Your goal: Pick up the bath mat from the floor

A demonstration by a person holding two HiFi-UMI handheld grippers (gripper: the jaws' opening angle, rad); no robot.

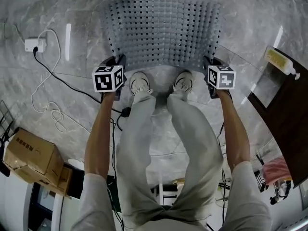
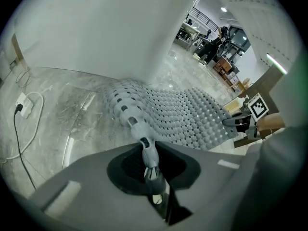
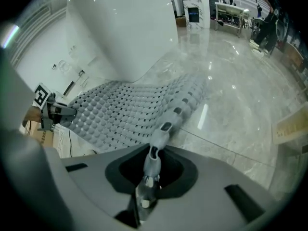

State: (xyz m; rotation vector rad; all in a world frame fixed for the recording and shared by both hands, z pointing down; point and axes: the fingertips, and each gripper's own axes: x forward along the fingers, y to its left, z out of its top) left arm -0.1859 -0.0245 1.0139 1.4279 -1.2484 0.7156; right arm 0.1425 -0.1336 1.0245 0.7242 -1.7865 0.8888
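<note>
Far L: white plug block (image 1: 34,44) w/ cable on the marble floor (image 1: 86,18), cardboard box (image 1: 31,158) nearer the person. Left tongs (image 1: 117,61) pinched nearly shut on the L near corner of the grey perforated bath mat (image 1: 163,32); in the left gripper view the mat's rim (image 2: 144,146) sits clamped betw. the jaws. Mat spans betw. both tongs, near edge raised, the rest sloping away toward the floor ahead of the person's shoes (image 1: 139,83). Right tongs (image 1: 208,61) likewise nearly shut, gripping the R near corner, w/ the edge clamped betw. the jaws in the right gripper view. Far R: dark cabinet (image 1: 288,109).
</note>
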